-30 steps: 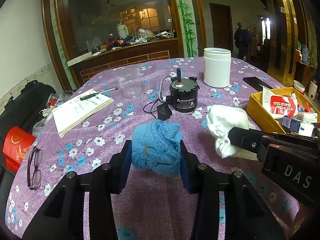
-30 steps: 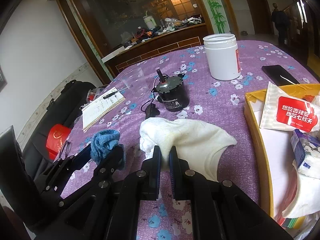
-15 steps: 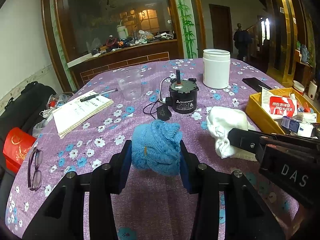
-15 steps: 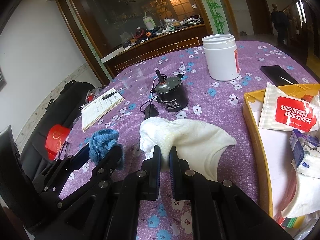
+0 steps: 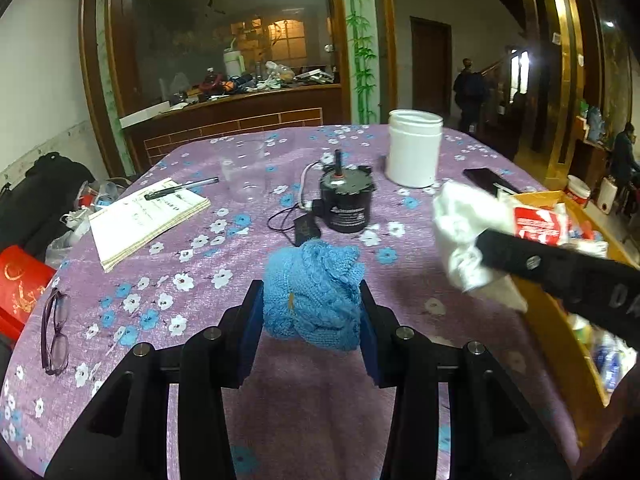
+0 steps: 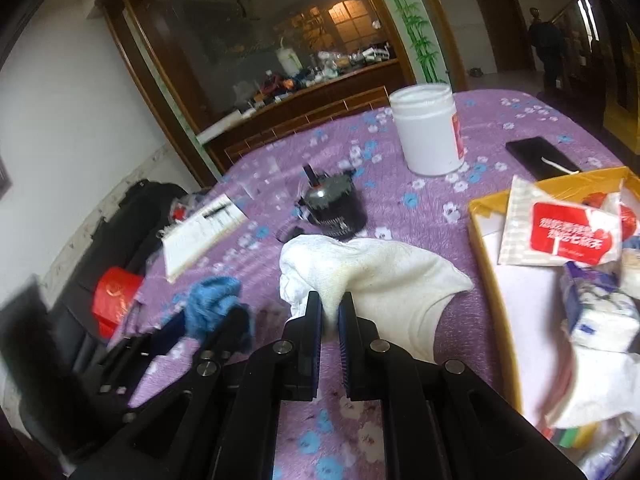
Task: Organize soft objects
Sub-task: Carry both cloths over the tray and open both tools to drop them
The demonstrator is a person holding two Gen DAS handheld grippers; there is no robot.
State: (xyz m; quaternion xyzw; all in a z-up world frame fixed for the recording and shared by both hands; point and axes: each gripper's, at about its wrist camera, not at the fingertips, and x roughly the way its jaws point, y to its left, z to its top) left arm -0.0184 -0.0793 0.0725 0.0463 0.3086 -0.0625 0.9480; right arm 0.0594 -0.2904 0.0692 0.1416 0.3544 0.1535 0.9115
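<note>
At bottom centre of the left wrist view, left claw (image 5: 311, 312) clamped on a blue knitted piece (image 5: 314, 292), blue pads pressing both its sides, bundle bulging above the fingertips over the purple flowered tabletop (image 5: 192, 280). At right of the same frame, right claw's black finger crossing in, with a white cloth (image 5: 464, 220) bunched at its tip, in front of the yellow box (image 5: 540, 320).

At bottom centre of the right wrist view, right claw (image 6: 330, 312) closed tight on a pinched fold of that white cloth (image 6: 384, 276), the rest spreading up and right over the tabletop, near the yellow box (image 6: 490, 280) but apart from its wall. Lower left there, blurred, left claw (image 6: 208, 324) with the blue knit (image 6: 214, 300).

Beyond, mid-frame in the left wrist view: black motor (image 5: 347, 204) with a cable, white jar (image 5: 414, 148), clear cup (image 5: 244, 172), booklet (image 5: 148, 220) with a pen (image 5: 182, 189), glasses (image 5: 54, 332) at lower left, dark phone (image 5: 486, 179) at right.
</note>
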